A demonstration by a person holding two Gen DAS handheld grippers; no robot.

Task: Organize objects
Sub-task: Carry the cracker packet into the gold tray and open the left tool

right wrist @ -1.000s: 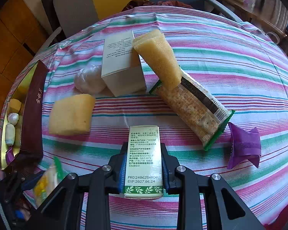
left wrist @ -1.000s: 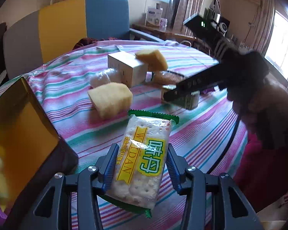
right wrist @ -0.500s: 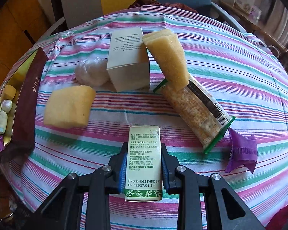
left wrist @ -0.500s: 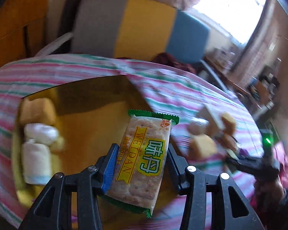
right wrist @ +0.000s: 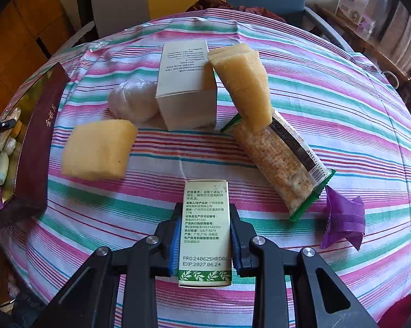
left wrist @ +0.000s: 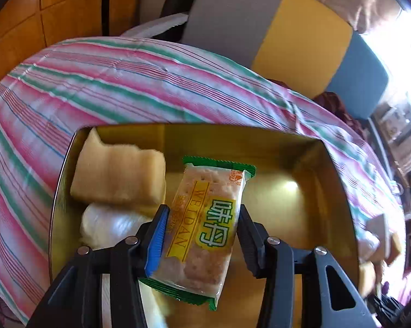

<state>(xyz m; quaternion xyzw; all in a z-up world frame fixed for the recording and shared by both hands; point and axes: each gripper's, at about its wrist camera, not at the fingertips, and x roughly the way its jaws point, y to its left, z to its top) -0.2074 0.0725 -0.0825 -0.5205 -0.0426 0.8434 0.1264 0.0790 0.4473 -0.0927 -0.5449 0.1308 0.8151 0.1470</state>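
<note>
My left gripper (left wrist: 202, 224) is shut on a green-edged cracker packet (left wrist: 205, 224) and holds it over the gold-lined box (left wrist: 301, 213). In the box lie a yellow sponge (left wrist: 118, 175) and a white wrapped bun (left wrist: 109, 224). My right gripper (right wrist: 205, 235) is shut on a small green-and-white carton (right wrist: 205, 232), low over the striped tablecloth (right wrist: 342, 114). On the cloth ahead lie a yellow sponge (right wrist: 96, 149), a wrapped bun (right wrist: 133, 99), a white box (right wrist: 186, 84), a wedge sponge (right wrist: 243, 84), a long cracker pack (right wrist: 281, 158) and a purple wrapper (right wrist: 344, 221).
The box with its dark red wall (right wrist: 33, 147) sits at the table's left edge in the right wrist view. A grey, yellow and blue chair (left wrist: 287, 41) stands behind the table. Shelves with clutter (right wrist: 355, 8) are at the far right.
My left gripper has swung left with the cracker packet, from above the table's items to over the open box. My right gripper has kept the carton and moved slightly.
</note>
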